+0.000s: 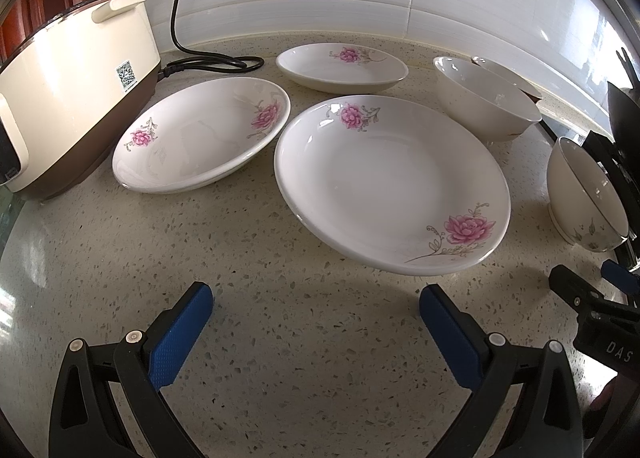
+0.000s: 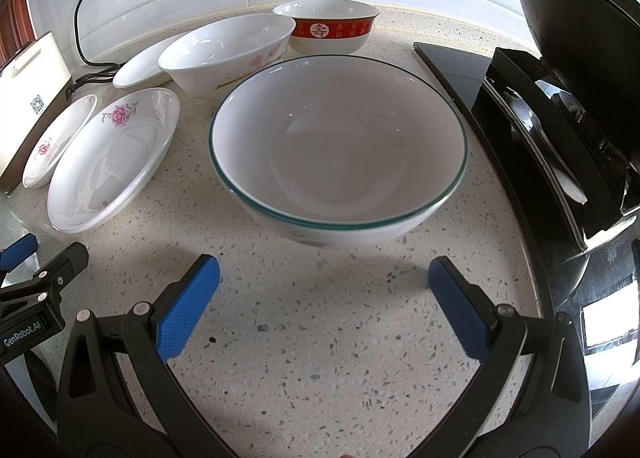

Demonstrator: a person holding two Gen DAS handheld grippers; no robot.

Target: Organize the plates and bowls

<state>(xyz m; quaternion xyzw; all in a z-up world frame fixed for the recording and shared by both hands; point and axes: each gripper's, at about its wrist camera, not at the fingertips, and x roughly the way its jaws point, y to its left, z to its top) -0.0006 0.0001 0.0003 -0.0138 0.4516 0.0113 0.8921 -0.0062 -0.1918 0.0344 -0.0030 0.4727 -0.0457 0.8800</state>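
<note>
In the left wrist view three white plates with pink flowers lie on the speckled counter: a near one (image 1: 392,181), a left one (image 1: 200,133) and a far one (image 1: 340,65). A white bowl (image 1: 484,97) and a green-rimmed bowl (image 1: 580,193) stand to the right. My left gripper (image 1: 316,306) is open and empty in front of the near plate. In the right wrist view the green-rimmed bowl (image 2: 340,145) sits just ahead of my open, empty right gripper (image 2: 324,278). Behind it stand a white bowl (image 2: 228,49) and a red-banded bowl (image 2: 328,29). The plates (image 2: 112,153) lie to the left.
A cream and brown electric cooker (image 1: 68,97) with a black cable (image 1: 180,17) stands at the left by the tiled wall. A black stove with a wok (image 2: 560,97) borders the counter on the right. My right gripper's arm (image 1: 592,310) shows at the left view's right edge.
</note>
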